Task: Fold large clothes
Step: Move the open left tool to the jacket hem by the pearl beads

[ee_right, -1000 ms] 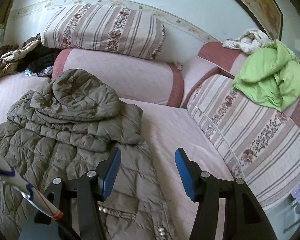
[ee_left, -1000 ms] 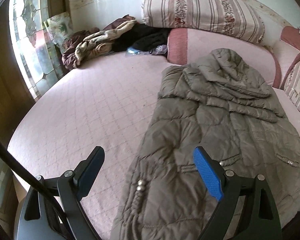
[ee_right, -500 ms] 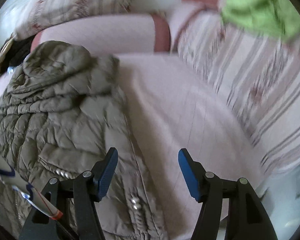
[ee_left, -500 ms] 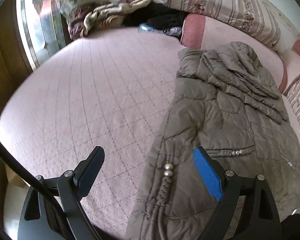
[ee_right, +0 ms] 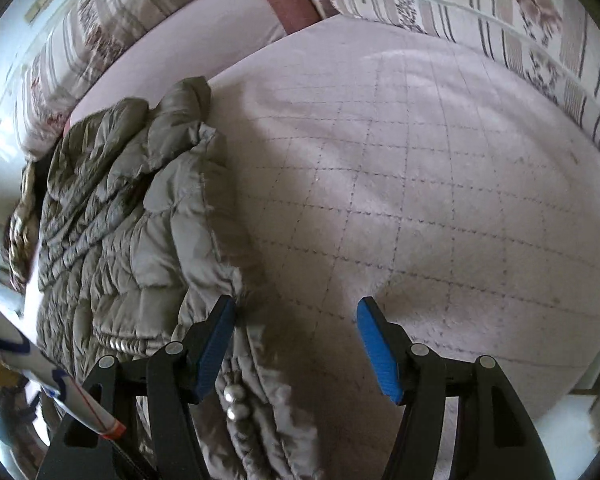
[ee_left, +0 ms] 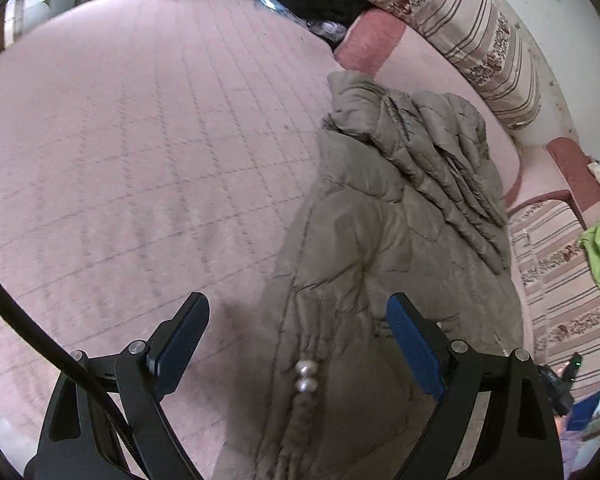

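A wide stretch of bare quilted bed cover (ee_left: 148,152) is lying open left of the olive padded coat (ee_left: 400,248), giving a gripper free passage there. Right of the coat (ee_right: 132,220), more bare cover (ee_right: 440,184) is stretching out to the striped cushions (ee_right: 500,32) that are walling that side. A pink bolster (ee_left: 440,80) and a striped pillow (ee_left: 460,28) are blocking the far end, and a heap of dark clothes (ee_left: 320,4) is crowding the far corner.
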`<state>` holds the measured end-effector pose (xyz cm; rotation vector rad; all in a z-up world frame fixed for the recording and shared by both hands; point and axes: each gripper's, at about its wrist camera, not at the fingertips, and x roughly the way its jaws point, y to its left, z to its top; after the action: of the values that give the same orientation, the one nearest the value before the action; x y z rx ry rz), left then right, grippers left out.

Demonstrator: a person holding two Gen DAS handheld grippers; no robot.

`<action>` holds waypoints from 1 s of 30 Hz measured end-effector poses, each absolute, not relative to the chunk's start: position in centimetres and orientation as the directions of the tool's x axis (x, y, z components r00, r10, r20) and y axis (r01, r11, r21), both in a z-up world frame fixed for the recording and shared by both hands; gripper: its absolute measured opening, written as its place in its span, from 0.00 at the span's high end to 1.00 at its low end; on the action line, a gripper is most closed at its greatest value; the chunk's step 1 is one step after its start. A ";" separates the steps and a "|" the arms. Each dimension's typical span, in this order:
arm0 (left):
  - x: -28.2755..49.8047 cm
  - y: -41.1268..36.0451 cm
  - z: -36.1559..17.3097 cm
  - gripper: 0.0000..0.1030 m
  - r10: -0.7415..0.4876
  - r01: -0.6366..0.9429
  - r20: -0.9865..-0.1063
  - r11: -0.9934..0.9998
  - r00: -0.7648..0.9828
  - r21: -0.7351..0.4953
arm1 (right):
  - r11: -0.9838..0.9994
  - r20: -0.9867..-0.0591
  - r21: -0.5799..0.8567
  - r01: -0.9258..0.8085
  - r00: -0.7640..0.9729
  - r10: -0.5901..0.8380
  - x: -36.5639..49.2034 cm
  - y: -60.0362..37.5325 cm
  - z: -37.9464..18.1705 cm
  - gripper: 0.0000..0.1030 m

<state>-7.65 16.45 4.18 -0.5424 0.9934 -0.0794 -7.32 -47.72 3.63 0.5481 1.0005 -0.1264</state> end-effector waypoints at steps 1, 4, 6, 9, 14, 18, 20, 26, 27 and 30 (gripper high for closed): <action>-7.4 16.3 3.9 0.13 -0.322 -0.172 -0.771 0.859 0.550 -0.482 | 0.848 -0.820 0.398 0.351 0.551 0.156 -7.2 -48.0 3.4 0.34; -6.9 16.0 3.1 0.13 -0.374 -0.163 -0.761 0.835 0.530 -0.525 | 0.819 -0.796 0.450 0.356 0.575 0.188 -7.1 -48.7 3.2 0.34; -7.0 15.7 3.0 0.13 -0.388 -0.150 -0.750 0.830 0.536 -0.537 | 0.796 -0.780 0.493 0.352 0.584 0.225 -6.9 -49.0 3.0 0.33; -7.4 15.3 2.7 0.13 -0.454 -0.123 -0.723 0.798 0.521 -0.590 | 0.746 -0.742 0.580 0.327 0.590 0.318 -6.9 -49.2 2.6 0.33; -8.6 15.2 2.4 0.24 -0.520 -0.093 -0.691 0.762 0.502 -0.641 | 0.667 -0.683 0.690 0.280 0.558 0.472 -7.2 -48.2 1.5 0.44; -9.9 16.2 1.8 0.24 -0.589 -0.099 -0.629 0.685 0.508 -0.721 | 0.643 -0.657 0.722 0.255 0.544 0.522 -8.3 -47.2 1.3 0.45; -10.5 16.6 1.5 0.24 -0.610 -0.105 -0.599 0.650 0.519 -0.753 | 0.625 -0.645 0.738 0.254 0.537 0.544 -8.9 -47.0 1.1 0.45; -11.4 16.6 1.3 0.24 -0.636 -0.083 -0.551 0.611 0.541 -0.787 | 0.608 -0.629 0.758 0.238 0.512 0.584 -11.0 -45.7 0.7 0.45; -11.4 16.3 1.4 0.24 -0.639 -0.073 -0.548 0.614 0.539 -0.786 | 0.609 -0.628 0.759 0.233 0.511 0.587 -11.3 -45.4 0.8 0.45; -11.7 15.6 1.7 0.24 -0.649 -0.040 -0.543 0.622 0.533 -0.782 | 0.614 -0.625 0.758 0.220 0.513 0.588 -12.2 -44.7 0.8 0.45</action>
<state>-11.71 15.57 1.69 -0.8398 0.9547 -0.4191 -12.19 -44.65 0.78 0.9188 1.0416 0.2640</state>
